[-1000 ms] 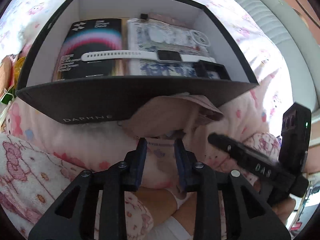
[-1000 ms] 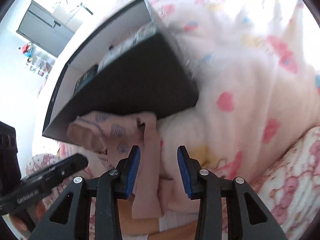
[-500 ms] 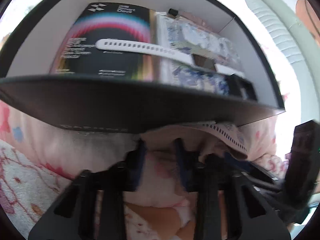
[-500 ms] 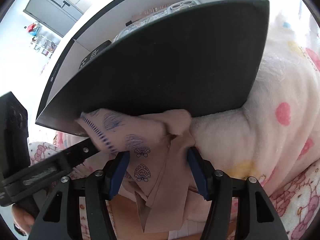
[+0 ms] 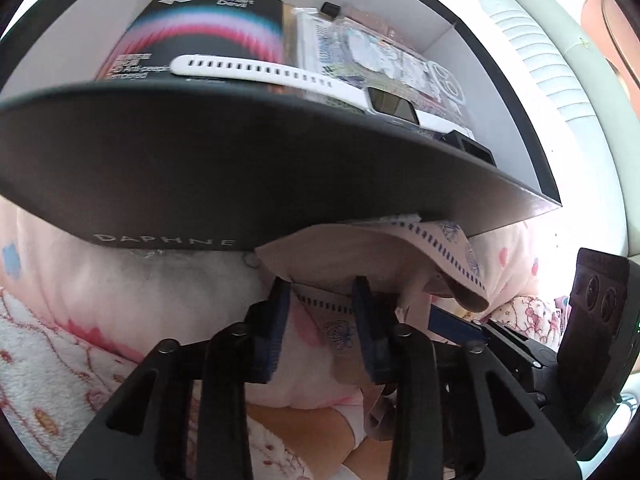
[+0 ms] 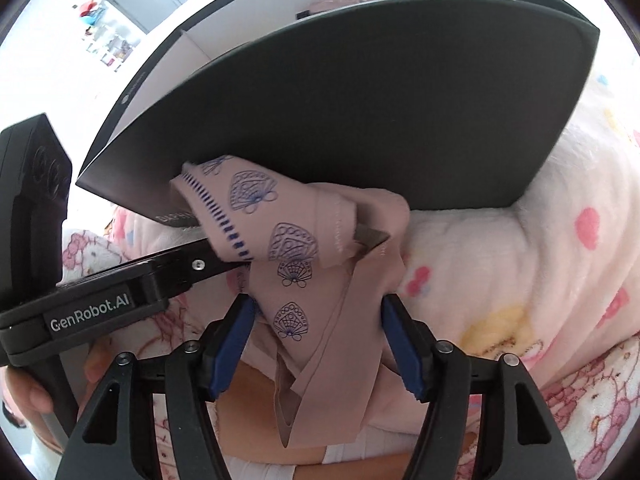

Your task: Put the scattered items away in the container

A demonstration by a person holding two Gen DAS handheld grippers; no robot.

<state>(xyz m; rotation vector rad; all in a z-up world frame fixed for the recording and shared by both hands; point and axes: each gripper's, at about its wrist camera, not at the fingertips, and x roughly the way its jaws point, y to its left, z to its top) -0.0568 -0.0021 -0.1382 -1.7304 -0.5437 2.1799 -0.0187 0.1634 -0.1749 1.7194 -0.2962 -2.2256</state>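
Observation:
A pink cloth point(image 6: 292, 240) with blue shell prints lies crumpled against the front wall of a black box point(image 6: 360, 100), on a pink blanket. My right gripper point(image 6: 316, 304) straddles its hanging part; the jaws are opening wide and the pads do not press it. In the left wrist view the cloth point(image 5: 360, 248) droops over my left gripper point(image 5: 320, 292), whose jaws are opening with fabric between them. The box point(image 5: 200, 160) holds a white watch point(image 5: 260, 70), a black package point(image 5: 208, 28) and a clear-wrapped phone case point(image 5: 384, 52). The right gripper's blue finger point(image 5: 452, 320) shows at the right.
A fluffy pink cartoon-print blanket point(image 6: 520, 260) lies under the box and all around it. A person's hand point(image 6: 24, 392) holds the left gripper's handle. A ribbed white surface point(image 5: 532, 60) runs behind the box on the right.
The right gripper's jaws have spread much wider and now straddle the cloth. The box front has grown larger in both views. The left jaws narrowed on the fabric, then widened again.

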